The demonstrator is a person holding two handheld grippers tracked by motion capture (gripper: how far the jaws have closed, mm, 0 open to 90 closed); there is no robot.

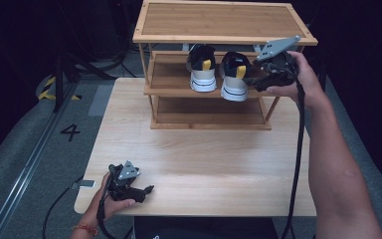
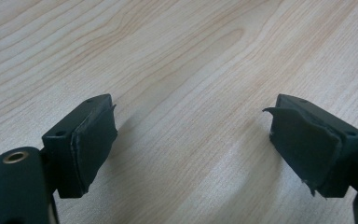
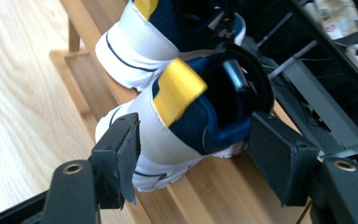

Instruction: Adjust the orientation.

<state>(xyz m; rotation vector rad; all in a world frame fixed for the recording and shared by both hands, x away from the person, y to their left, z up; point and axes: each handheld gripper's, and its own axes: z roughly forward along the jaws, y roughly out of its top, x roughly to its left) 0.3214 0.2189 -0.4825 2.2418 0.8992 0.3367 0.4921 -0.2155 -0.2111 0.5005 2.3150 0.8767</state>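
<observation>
Between right hand-held gripper (image 3: 193,156) jaws, shoe (image 3: 186,116) heel, unpinched

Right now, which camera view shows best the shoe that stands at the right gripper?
The right gripper view shows the shoe best: its heel with the yellow tab is close, between the open jaws of the right gripper. The high view shows it small on the rack's middle shelf, beside the other shoe. The left gripper view looks at bare table.

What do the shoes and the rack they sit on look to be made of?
Shoes: white smooth panels, probably synthetic leather, with dark blue mesh-like fabric at the collar and a yellow heel tab. Rack: light wood or bamboo, matte, with visible straight grain and slim posts.
</observation>
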